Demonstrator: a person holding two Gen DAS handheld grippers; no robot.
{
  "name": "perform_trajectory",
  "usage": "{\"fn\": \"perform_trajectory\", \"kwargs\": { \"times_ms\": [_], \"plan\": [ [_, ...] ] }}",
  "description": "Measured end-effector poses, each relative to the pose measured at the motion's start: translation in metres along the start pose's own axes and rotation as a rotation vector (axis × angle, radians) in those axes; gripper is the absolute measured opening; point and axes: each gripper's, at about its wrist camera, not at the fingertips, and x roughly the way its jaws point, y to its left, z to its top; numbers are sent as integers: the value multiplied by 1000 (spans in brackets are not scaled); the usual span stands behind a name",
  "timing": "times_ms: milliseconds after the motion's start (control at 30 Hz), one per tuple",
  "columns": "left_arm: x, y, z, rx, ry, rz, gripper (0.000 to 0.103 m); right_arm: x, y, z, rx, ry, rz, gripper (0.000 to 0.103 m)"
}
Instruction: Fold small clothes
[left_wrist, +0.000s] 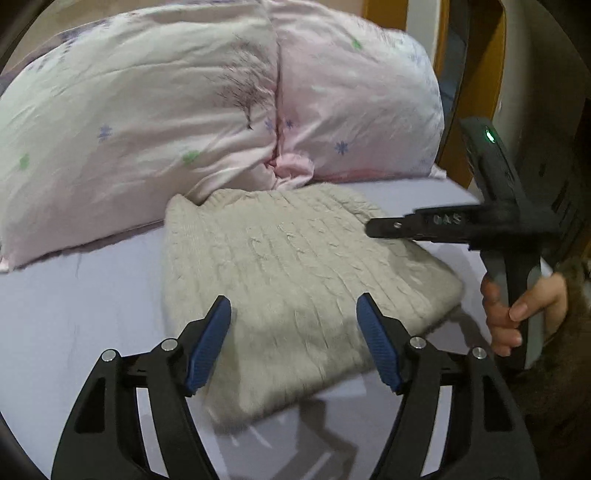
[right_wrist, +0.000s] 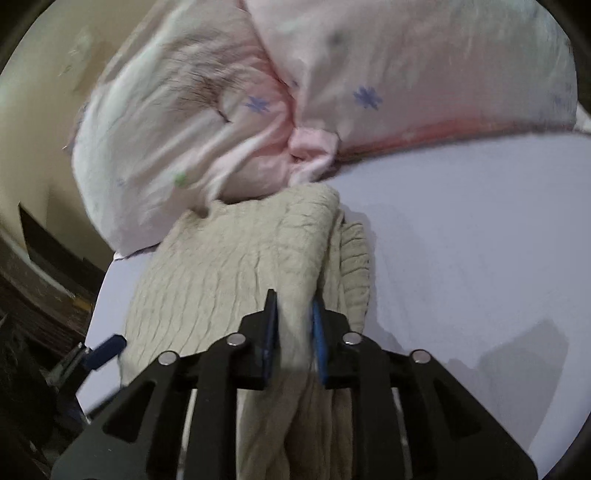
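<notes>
Surface: where the bed sheet (left_wrist: 74, 314) lies flat, it is pale lavender and carries the sweater; a pink floral duvet (left_wrist: 147, 110) is bunched at the far side, touching the sweater's far edge.
Room: a wooden frame (left_wrist: 447, 92) stands at the far right; a cream wall (right_wrist: 37, 110) shows in the right wrist view.
Sweater: the beige cable-knit sweater (left_wrist: 288, 280) lies folded on the sheet.
Left gripper: the left gripper (left_wrist: 293, 343) hovers over the sweater's near edge, jaws apart, holding nothing.
Right gripper: the right gripper (right_wrist: 293, 332) is clamped on a fold of the sweater's edge.
Right hand: the hand (left_wrist: 524, 310) wraps the grey handle, fingers curled.
Writing: raised letters on the right gripper body are blurred; unreadable.
</notes>
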Motion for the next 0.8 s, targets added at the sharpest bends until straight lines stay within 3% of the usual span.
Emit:
{"fn": "perform_trajectory", "kwargs": {
  "times_ms": [33, 67, 100, 133, 233, 300, 400, 500, 633, 800],
  "plan": [
    [-8, 3, -3, -13, -3, 9, 83, -17, 4, -7, -28, -34, -8, 40],
    [-17, 8, -9, -31, -3, 34, 89, -28, 6, -13, -47, -61, -22, 76],
    [-23, 12, -16, -41, 2, 61, 96, -44, 9, -21, -70, -100, -54, 101],
    [-29, 15, -22, -54, 13, 100, 101, -60, 16, -31, -104, -151, -94, 101],
    [-29, 20, -41, -99, 92, 206, 102, -90, 29, -60, -181, -211, -200, 101],
    [-23, 20, -49, -114, 132, 226, 102, -86, 41, -82, -203, -178, -246, 101],
    [-14, 15, -55, -118, 163, 238, 102, -63, 49, -104, -192, -60, -220, 101],
    [-4, 18, -60, -125, 186, 244, 102, -33, 56, -116, -200, 35, -268, 101],
    [9, 20, -65, -144, 237, 242, 102, -14, 59, -117, -198, 70, -309, 101],
    [4, 14, -71, -131, 230, 278, 102, -8, 63, -119, -230, 79, -367, 101]
  ]
}}
